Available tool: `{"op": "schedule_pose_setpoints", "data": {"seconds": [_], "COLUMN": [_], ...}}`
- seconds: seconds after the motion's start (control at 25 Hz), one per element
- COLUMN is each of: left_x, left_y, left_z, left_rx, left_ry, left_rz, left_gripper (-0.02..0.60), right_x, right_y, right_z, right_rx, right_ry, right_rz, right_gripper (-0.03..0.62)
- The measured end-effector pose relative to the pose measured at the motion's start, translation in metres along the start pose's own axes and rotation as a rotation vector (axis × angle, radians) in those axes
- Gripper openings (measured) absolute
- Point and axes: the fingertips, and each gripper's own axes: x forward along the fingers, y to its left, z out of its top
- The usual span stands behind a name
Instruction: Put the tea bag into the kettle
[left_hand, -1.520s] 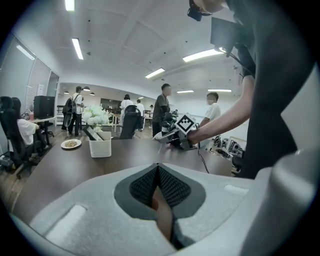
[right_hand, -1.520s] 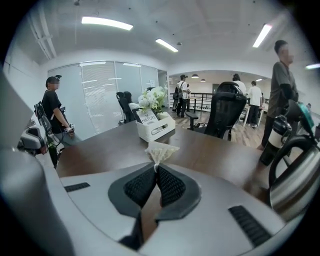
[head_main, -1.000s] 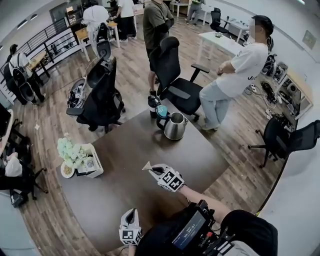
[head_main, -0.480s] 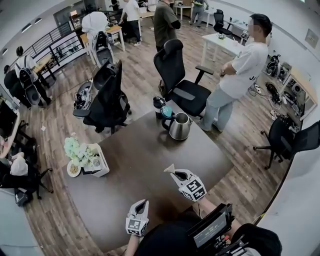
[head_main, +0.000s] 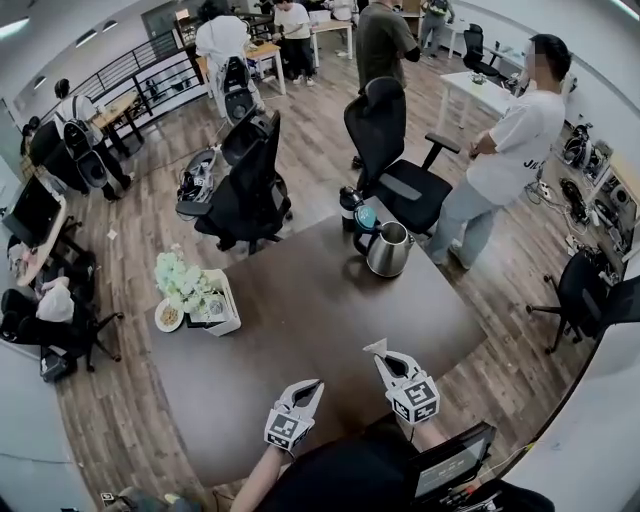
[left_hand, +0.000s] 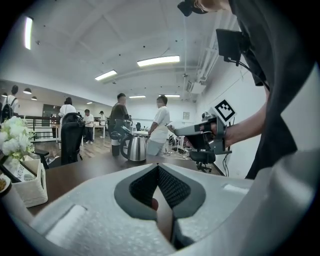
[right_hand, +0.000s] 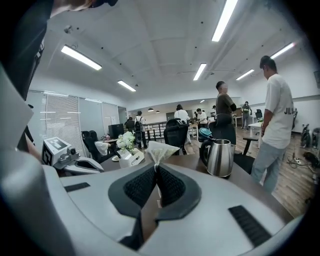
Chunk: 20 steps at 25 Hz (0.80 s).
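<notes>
A steel kettle (head_main: 388, 248) with a black handle stands near the far edge of the dark table (head_main: 300, 310); it also shows in the gripper views (right_hand: 220, 157) (left_hand: 136, 148). My right gripper (head_main: 383, 352) (right_hand: 157, 167) is shut on a pale tea bag (right_hand: 160, 150) (head_main: 376, 347), held in the air over the table's near side, well short of the kettle. My left gripper (head_main: 310, 386) (left_hand: 158, 167) hovers beside it to the left, pads together, holding nothing. The left gripper view also catches the right gripper (left_hand: 200, 132).
A white basket of flowers (head_main: 215, 305) and a small plate (head_main: 168, 316) sit at the table's left edge. A dark bottle with a teal lid (head_main: 352, 208) stands just behind the kettle. Black office chairs (head_main: 400, 170) (head_main: 250, 185) and standing people (head_main: 510, 150) ring the far side.
The right gripper has carried the tea bag rightward and a little nearer to me. The left gripper has come forward over the table. The head view has shifted.
</notes>
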Motion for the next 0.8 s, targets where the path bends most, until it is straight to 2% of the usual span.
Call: {"op": "schedule_pose_setpoints", "data": {"seconds": [0.28, 0.8], "left_x": [0.0, 0.002], "left_y": [-0.002, -0.001], "left_z": [0.01, 0.003], "left_rx": [-0.006, -0.012], "left_ry": [-0.02, -0.01], "left_rz": [-0.005, 0.034], "left_gripper": [0.003, 0.003], "right_x": [-0.013, -0.005], "right_y": [0.012, 0.006], "right_z": [-0.005, 0.008], "right_rx": [0.046, 0.019], "right_ry": [-0.013, -0.023], "right_rz": [-0.008, 0.013], "right_gripper": [0.012, 0.012]}}
